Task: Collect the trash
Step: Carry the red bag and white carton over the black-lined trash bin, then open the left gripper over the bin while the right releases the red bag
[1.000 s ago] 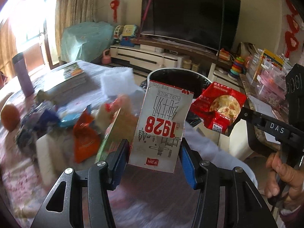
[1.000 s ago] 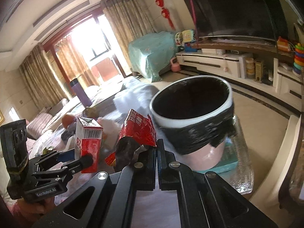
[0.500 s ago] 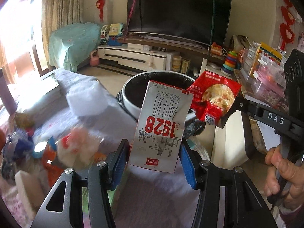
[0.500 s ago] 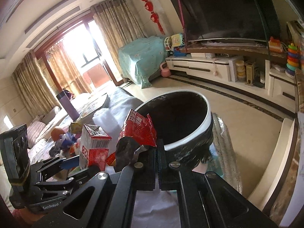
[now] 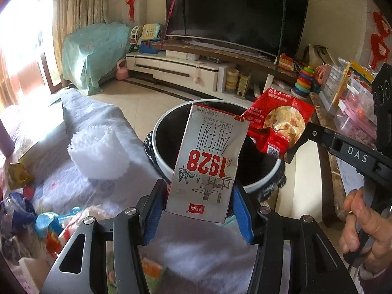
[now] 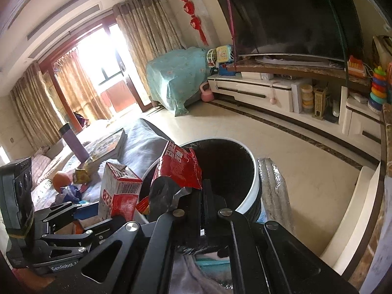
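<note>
1. Fingers (image 5: pixel 241 214) of the left gripper (image 5: pixel 199 210), blue-padded, clamp a white-and-red paper milk carton (image 5: pixel 208 164) upside down at frame centre, directly before the bin mouth.
2. Right gripper (image 6: pixel 202 210) jaws pinched together on a crumpled red foil snack bag (image 6: pixel 176 171); in the left view the bag hangs over the bin's upper-right rim.
3. White-rimmed round bin with black liner (image 5: pixel 161 164) sits centre; interior dark, contents not discernible.
4. Judgement: both items ready to drop, neither released.
5. Remaining: wrappers, a yellow packet (image 5: pixel 18 177) and white foam block (image 5: pixel 98 154) on the cloth-covered table (image 5: pixel 80 120), lower left.
</note>
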Demonstrator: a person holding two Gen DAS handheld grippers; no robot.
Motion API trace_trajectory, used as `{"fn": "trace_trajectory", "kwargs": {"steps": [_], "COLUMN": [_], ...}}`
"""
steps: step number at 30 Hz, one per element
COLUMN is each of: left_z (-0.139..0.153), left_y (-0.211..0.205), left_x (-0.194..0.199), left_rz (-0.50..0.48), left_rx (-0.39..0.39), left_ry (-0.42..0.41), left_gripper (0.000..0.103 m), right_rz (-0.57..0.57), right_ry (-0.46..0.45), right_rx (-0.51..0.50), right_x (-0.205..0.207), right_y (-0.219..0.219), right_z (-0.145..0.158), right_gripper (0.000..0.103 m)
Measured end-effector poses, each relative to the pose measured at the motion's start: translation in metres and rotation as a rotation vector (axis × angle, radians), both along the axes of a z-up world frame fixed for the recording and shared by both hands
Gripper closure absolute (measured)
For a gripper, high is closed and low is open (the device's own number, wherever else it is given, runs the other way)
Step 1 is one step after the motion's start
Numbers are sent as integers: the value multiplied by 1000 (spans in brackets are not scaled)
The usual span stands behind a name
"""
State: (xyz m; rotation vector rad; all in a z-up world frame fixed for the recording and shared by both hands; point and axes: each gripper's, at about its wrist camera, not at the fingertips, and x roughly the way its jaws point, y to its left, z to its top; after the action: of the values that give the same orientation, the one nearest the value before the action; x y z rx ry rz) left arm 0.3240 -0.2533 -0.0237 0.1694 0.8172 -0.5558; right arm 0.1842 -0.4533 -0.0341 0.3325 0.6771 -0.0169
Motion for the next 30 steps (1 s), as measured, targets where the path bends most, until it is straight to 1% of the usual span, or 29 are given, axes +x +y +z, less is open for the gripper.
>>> {"fn": "trace_trajectory", "kwargs": {"steps": [4, 13, 19, 24, 27, 30], "left_z": [-3, -3, -5, -8, -10, -10], "left_y": [-6, -24, -30, -35, -37, -37], "left_x": [16, 39, 50, 58, 64, 69], "left_rz": [7, 6, 5, 6, 10, 17], "left_rx": [-4, 9, 8, 7, 7, 9], "left_ry": [26, 25, 32, 44, 66, 80], "left_gripper": [52, 52, 51, 51, 50, 47], "right_rz": [-3, -11, -1, 9, 15, 14], "right_ry": [16, 41, 53, 67, 83, 103], "right_rx": [1, -2, -22, -40, -57, -66], "right_x": [6, 17, 27, 35, 40, 45], "right_y": [-6, -15, -16, -15, -15, -16], "right_z": [-5, -11, -11, -13, -14, -17], "right_gripper": [102, 102, 101, 98, 97, 92]}}
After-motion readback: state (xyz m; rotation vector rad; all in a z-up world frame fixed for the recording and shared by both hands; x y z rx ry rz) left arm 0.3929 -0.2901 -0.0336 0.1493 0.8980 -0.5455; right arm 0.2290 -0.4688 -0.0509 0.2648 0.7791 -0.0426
